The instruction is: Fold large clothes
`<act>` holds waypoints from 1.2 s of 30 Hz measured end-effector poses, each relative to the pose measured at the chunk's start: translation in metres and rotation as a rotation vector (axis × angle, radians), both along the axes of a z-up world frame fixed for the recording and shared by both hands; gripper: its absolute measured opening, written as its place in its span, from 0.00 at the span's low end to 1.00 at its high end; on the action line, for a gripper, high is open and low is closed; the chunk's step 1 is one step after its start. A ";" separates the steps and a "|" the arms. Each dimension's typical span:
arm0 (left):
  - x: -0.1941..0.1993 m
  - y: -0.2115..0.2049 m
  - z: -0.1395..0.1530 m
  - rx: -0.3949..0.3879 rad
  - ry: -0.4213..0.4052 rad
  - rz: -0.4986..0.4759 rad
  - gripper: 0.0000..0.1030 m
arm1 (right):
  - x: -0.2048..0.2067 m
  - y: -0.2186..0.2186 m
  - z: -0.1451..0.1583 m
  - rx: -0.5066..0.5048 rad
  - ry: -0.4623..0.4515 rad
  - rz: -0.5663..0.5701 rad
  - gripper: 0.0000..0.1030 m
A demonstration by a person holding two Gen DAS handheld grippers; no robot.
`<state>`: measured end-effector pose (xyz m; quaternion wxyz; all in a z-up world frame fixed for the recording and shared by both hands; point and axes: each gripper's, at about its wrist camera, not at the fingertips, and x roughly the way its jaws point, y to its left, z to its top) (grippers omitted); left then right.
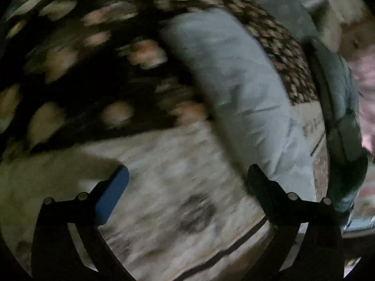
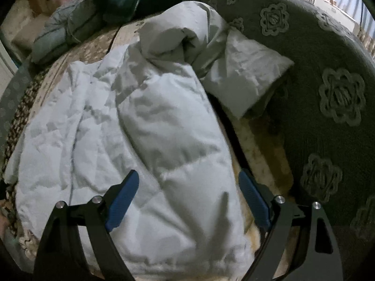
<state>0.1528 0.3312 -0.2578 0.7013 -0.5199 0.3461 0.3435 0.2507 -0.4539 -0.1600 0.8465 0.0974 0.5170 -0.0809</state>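
A large pale grey padded jacket [image 2: 131, 140] lies crumpled on a bed, one sleeve folded over its body and the hood bunched at the far end. My right gripper [image 2: 189, 187] is open and empty just above the jacket's near part, its jaws wide on either side of the folded sleeve. In the blurred left wrist view, part of the jacket [image 1: 239, 86] runs from the centre to the lower right. My left gripper [image 1: 187, 182] is open and empty over the patterned bed cover [image 1: 178, 187], with its right finger near the jacket's edge.
A dark blanket with pale flowers [image 1: 77, 70] lies left of the jacket. A grey-green quilted bundle [image 2: 68, 28] and a dark cushion [image 2: 117, 0] lie at the far end of the bed. A grey blanket with flower motifs [image 2: 328, 98] rises on the right.
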 end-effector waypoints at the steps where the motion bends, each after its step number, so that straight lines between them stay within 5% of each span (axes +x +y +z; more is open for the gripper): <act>1: 0.012 0.003 0.003 0.003 -0.027 -0.012 0.97 | 0.007 -0.004 -0.002 0.005 0.002 -0.004 0.84; 6: 0.037 0.010 0.002 -0.008 -0.108 -0.025 0.96 | 0.034 -0.019 -0.013 0.012 0.026 -0.025 0.84; 7: 0.043 0.011 -0.003 -0.023 -0.114 -0.029 0.86 | 0.039 -0.021 -0.015 0.016 0.030 -0.030 0.84; 8: 0.053 0.014 -0.005 -0.012 -0.107 -0.049 0.62 | 0.045 -0.023 -0.018 0.020 0.034 -0.034 0.84; 11: 0.084 0.003 0.020 0.203 -0.024 -0.186 0.17 | 0.062 -0.025 -0.024 0.021 0.041 -0.031 0.84; 14: 0.113 -0.013 0.083 0.462 -0.010 -0.208 0.12 | 0.075 -0.028 -0.020 0.011 0.011 -0.048 0.84; 18: 0.154 -0.082 0.191 0.741 -0.144 -0.307 0.12 | 0.095 -0.034 -0.010 0.042 -0.046 -0.094 0.84; 22: 0.187 -0.193 0.246 0.809 -0.370 -0.599 0.12 | 0.115 -0.024 -0.007 0.052 -0.071 -0.067 0.84; 25: 0.211 -0.278 0.261 0.817 -0.455 -0.781 0.12 | 0.127 -0.013 -0.004 0.035 -0.094 -0.040 0.84; 30: 0.242 -0.418 0.241 0.767 -0.471 -1.119 0.21 | 0.135 -0.015 -0.001 0.019 -0.118 -0.016 0.84; 31: 0.249 -0.443 0.228 0.727 -0.453 -1.178 0.40 | 0.135 -0.019 0.000 0.013 -0.120 -0.020 0.84; 32: 0.257 -0.461 0.216 0.677 -0.438 -1.238 0.78 | 0.136 -0.023 0.000 0.015 -0.121 -0.026 0.84; 33: 0.262 -0.475 0.205 0.630 -0.431 -1.295 0.94 | 0.133 -0.029 0.002 0.019 -0.123 -0.032 0.84; 36: 0.265 -0.508 0.183 0.609 -0.419 -1.440 0.97 | 0.128 -0.047 0.004 0.063 -0.133 -0.059 0.84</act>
